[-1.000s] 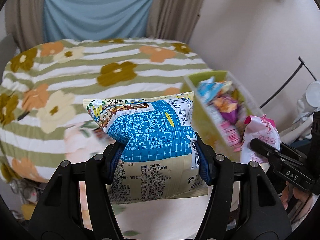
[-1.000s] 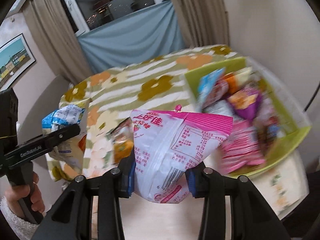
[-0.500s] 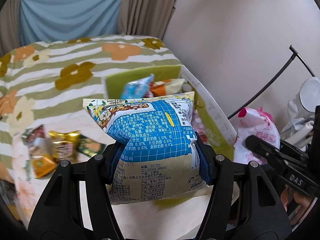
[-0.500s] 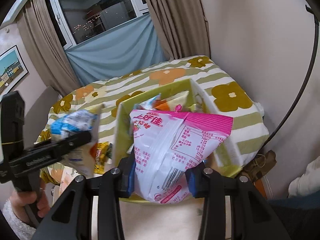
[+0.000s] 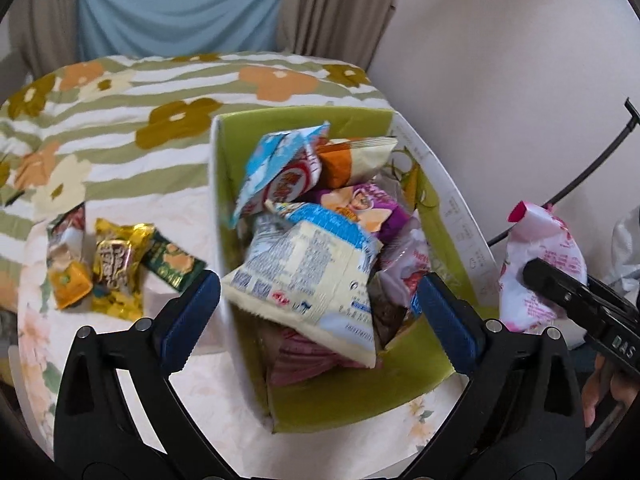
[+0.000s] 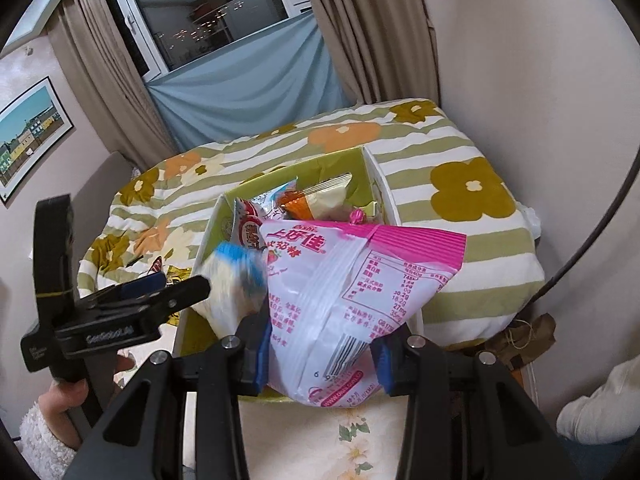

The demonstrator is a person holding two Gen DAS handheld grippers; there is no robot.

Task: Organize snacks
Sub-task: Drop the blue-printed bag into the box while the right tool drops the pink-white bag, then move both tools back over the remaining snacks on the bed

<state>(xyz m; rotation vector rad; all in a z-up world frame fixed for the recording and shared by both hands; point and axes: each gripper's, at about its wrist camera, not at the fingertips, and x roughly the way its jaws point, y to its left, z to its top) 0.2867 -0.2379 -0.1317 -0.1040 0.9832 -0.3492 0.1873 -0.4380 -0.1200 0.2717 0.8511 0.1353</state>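
My left gripper (image 5: 320, 316) is open above the green box (image 5: 360, 396). The blue and cream snack bag (image 5: 308, 280) is loose between its pads and lies blurred on the pile of snacks in the box. In the right wrist view that bag (image 6: 232, 284) shows blurred at the tip of the left gripper (image 6: 188, 292). My right gripper (image 6: 320, 348) is shut on a pink and white snack bag (image 6: 352, 284) and holds it over the near end of the green box (image 6: 212, 236). The pink bag also shows in the left wrist view (image 5: 544, 268).
Several small snack packs (image 5: 116, 264) lie on the floral cloth left of the box. The striped flower tablecloth (image 5: 120, 120) covers the table, which stands against a wall on the right. Curtains and a window are behind.
My left gripper has opened and let go of the blue and cream bag, which has dropped into the box. Both grippers have moved over the box. The right still holds the pink bag.
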